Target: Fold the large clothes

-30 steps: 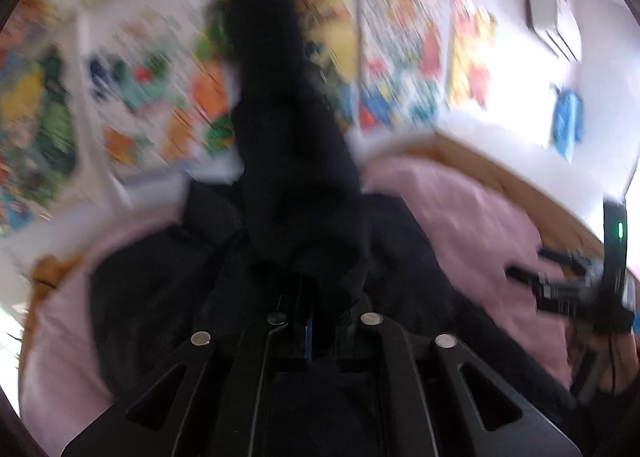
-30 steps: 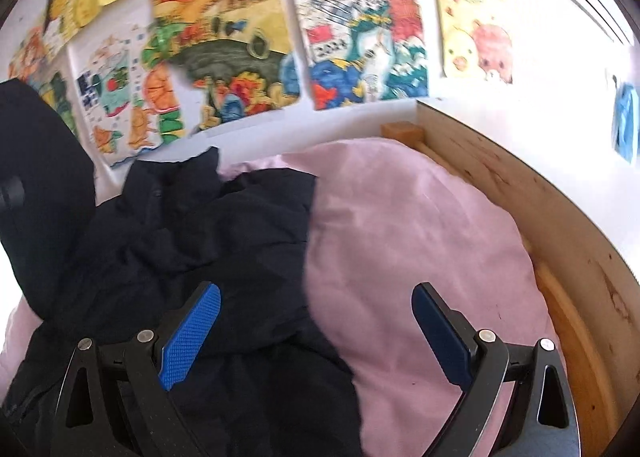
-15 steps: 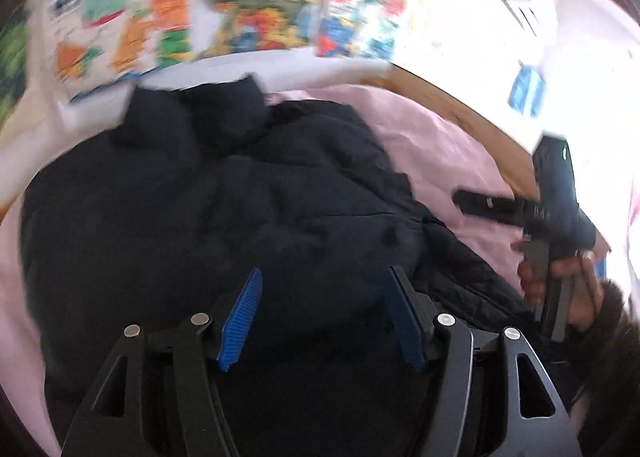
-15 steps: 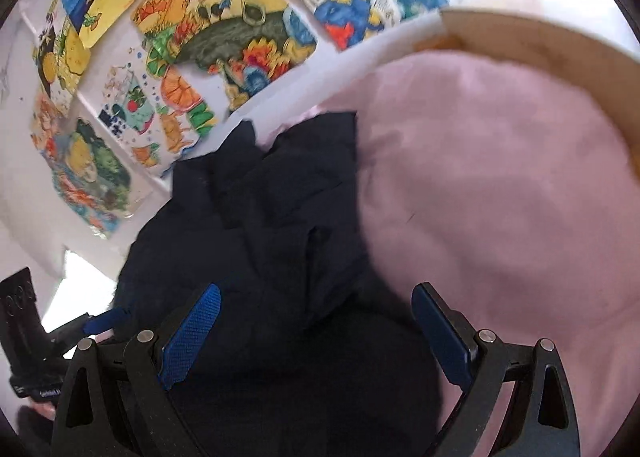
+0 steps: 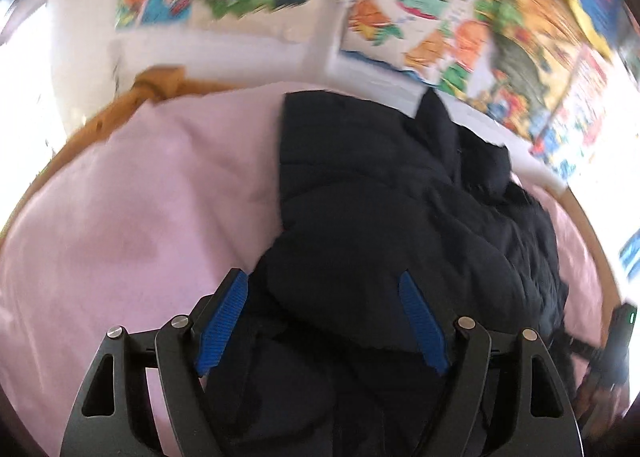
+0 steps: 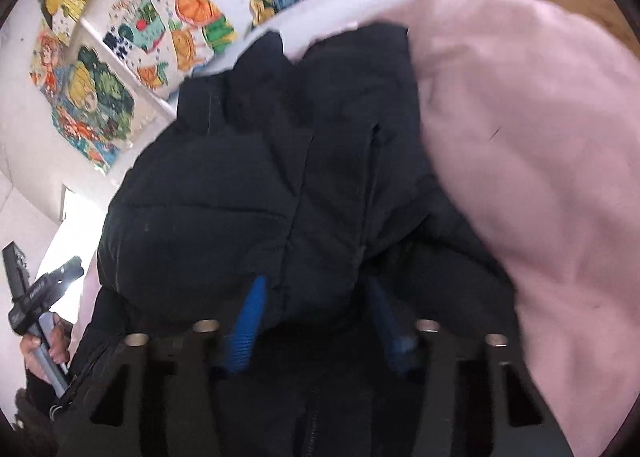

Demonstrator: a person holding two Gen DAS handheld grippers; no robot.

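Observation:
A large black puffer jacket [image 5: 392,209] lies on a pink bedsheet [image 5: 140,217], collar toward the wall. My left gripper [image 5: 324,317] is open, its blue pads on either side of a puffy fold at the jacket's near edge. In the right wrist view the jacket [image 6: 260,185] fills the middle. My right gripper [image 6: 316,321] stands partly open with a bulge of jacket fabric between its blue pads; the jaws do not look clamped. The left gripper shows at the left edge of the right wrist view [image 6: 44,289].
A wooden bed frame [image 5: 120,109] rims the bed. Colourful posters [image 5: 460,17] cover the wall behind. Bare pink sheet [image 6: 540,157] lies to the jacket's right. The right gripper's handle and hand show at the left view's right edge [image 5: 608,357].
The left gripper let go of the raised black sleeve, opened, and swung left along the jacket's near edge. The right gripper moved left onto the jacket and its jaws narrowed around a fold.

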